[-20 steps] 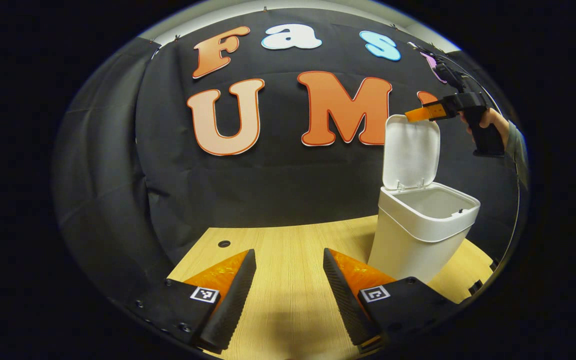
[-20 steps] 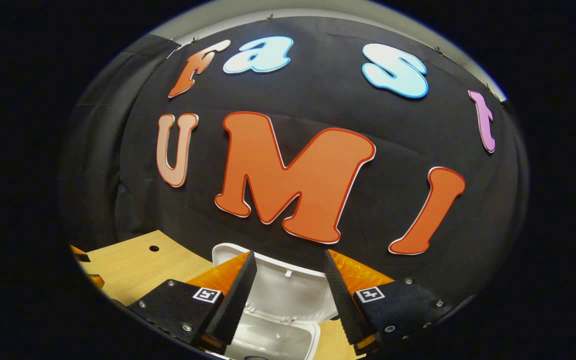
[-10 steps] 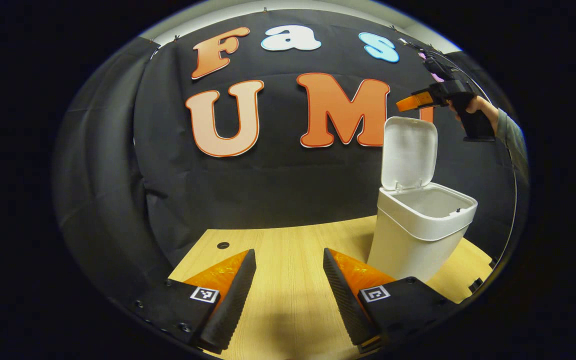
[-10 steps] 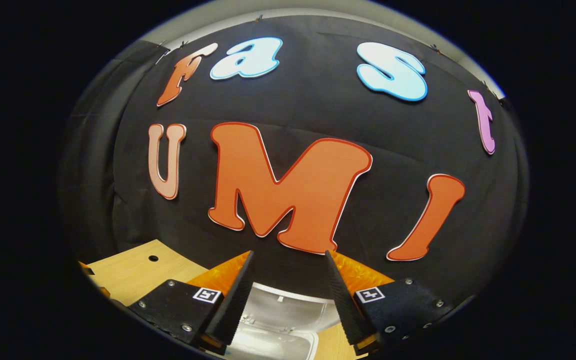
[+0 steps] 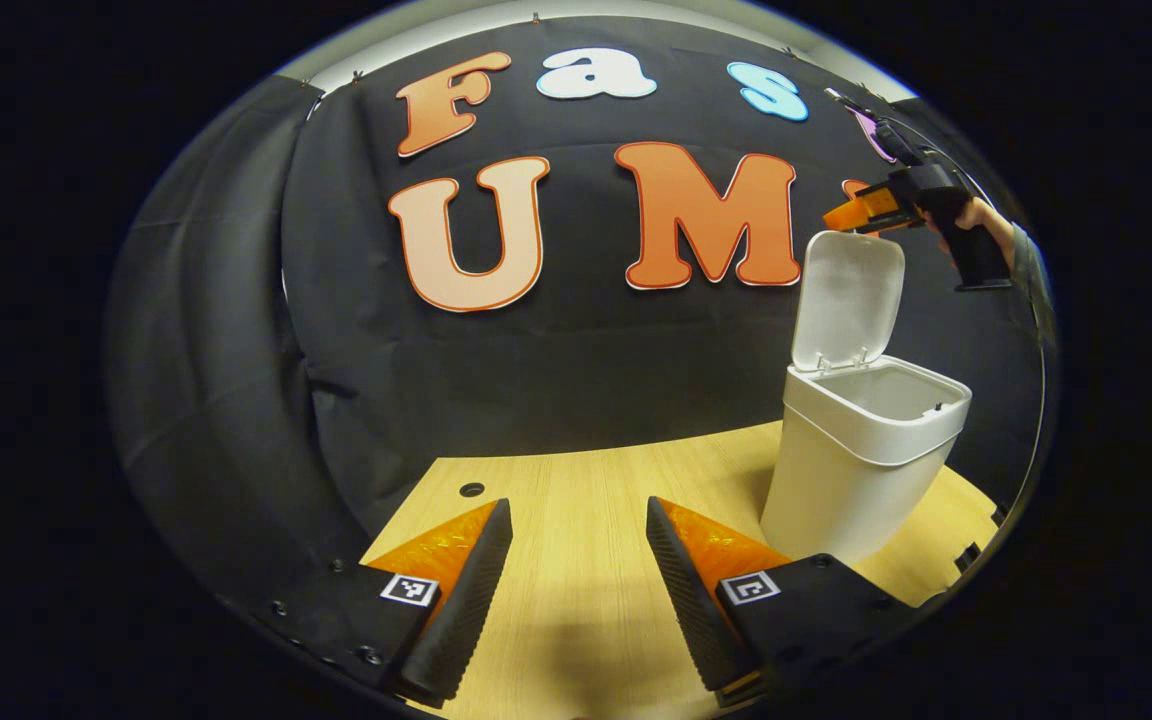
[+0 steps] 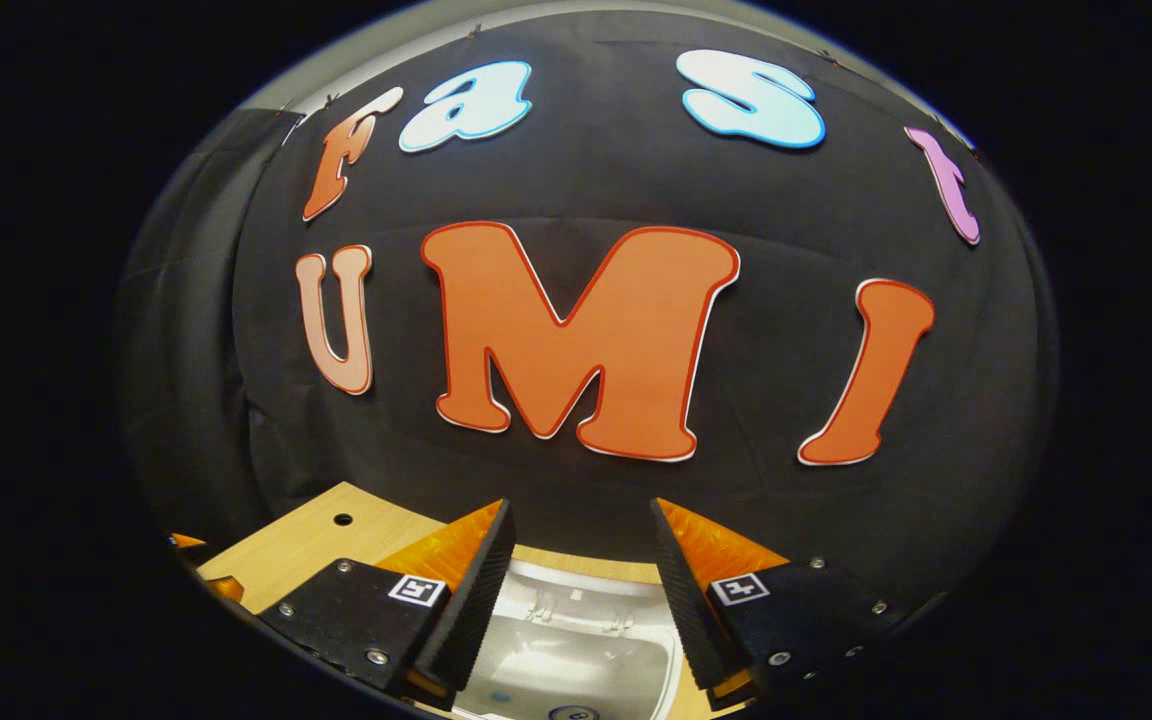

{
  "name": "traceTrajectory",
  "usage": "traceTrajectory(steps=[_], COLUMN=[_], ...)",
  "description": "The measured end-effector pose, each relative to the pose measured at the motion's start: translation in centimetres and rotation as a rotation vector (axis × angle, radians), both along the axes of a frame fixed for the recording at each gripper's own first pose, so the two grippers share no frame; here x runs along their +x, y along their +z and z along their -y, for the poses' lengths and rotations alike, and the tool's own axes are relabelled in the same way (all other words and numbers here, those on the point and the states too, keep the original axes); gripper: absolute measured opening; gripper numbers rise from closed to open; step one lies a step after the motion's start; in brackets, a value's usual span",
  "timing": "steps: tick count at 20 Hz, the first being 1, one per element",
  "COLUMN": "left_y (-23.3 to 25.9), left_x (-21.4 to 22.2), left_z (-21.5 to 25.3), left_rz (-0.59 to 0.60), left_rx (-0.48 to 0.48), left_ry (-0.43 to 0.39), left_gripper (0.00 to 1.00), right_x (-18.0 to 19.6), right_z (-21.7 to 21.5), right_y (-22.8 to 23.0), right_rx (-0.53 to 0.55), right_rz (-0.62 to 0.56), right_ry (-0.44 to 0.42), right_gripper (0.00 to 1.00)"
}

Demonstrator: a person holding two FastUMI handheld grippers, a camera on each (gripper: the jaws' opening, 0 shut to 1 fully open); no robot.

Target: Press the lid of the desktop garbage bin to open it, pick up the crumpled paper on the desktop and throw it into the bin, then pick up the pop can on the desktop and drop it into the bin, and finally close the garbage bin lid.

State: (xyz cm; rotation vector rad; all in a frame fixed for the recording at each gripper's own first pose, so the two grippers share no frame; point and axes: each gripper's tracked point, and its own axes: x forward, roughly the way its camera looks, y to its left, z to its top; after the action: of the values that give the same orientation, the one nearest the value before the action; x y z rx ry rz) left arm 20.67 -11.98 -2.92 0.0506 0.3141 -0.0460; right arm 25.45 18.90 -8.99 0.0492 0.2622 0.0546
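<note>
Bin seen far right on desk, lid up. Right claw held just above lid top, fingers apart, nothing held. Left claw apart, empty, low over desk. Last step judged: lid to be pushed down shut.

**Staged recording booth, not a real home**

Black cloth backdrop wraps the back and side, creased, pinned at the top edge w/ pale wall above. Light wood-grain tabletop w/ a small round hole near its far corner. One white desktop bin as prop, lid up. Handheld gripper rig w/ square fiducial tags: data-collection setup.
</note>
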Motion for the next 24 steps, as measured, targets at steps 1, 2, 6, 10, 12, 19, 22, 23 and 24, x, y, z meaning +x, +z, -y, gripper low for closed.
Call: traceTrajectory(steps=[1,2,6,10,12,19,22,23,24], left_y=[0.1,0.2,0.3,0.5,0.5,2.2,3.6,4.2,4.9], left_x=[0.2,0.3,0.6,0.6,0.7,1.2,1.4,1.6,1.9], left_z=[-0.1,-0.2,0.0,-0.2,-0.4,-2.6,-3.1,-3.2,-3.5], left_rz=[0.002,0.003,0.006,0.016,0.014,0.051,0.068,0.082,0.095], left_rx=[0.003,0.005,-0.008,-0.011,-0.021,-0.055,-0.078,-0.081,-0.085], left_ry=[-0.007,-0.014,-0.035,-0.045,-0.047,0.000,0.003,0.004,0.007], left_gripper=[0.85,0.85,0.87,0.84,0.84,1.00,1.00,1.00,1.00], right_x=[-0.6,-1.2,-3.2,-5.1,-6.0,-8.8,-9.8,-10.2,-10.4], right_z=[-0.1,0.0,-0.1,-1.5,-2.2,-3.0,-2.3,-2.2,-2.2], right_y=[-0.4,-0.9,-3.2,-4.6,-5.3,-8.7,-9.5,-9.7,-10.0], right_rx=[0.011,0.009,-0.062,-0.072,-0.071,-0.046,-0.052,-0.049,-0.043], right_rz=[-0.017,-0.034,-0.079,-0.101,-0.109,-0.186,-0.223,-0.232,-0.241], right_ry=[0.003,0.001,-0.005,0.012,0.020,0.011,0.001,-0.001,0.001], right_gripper=[0.81,0.81,0.82,0.82,0.82,0.82,0.83,0.83,0.83])
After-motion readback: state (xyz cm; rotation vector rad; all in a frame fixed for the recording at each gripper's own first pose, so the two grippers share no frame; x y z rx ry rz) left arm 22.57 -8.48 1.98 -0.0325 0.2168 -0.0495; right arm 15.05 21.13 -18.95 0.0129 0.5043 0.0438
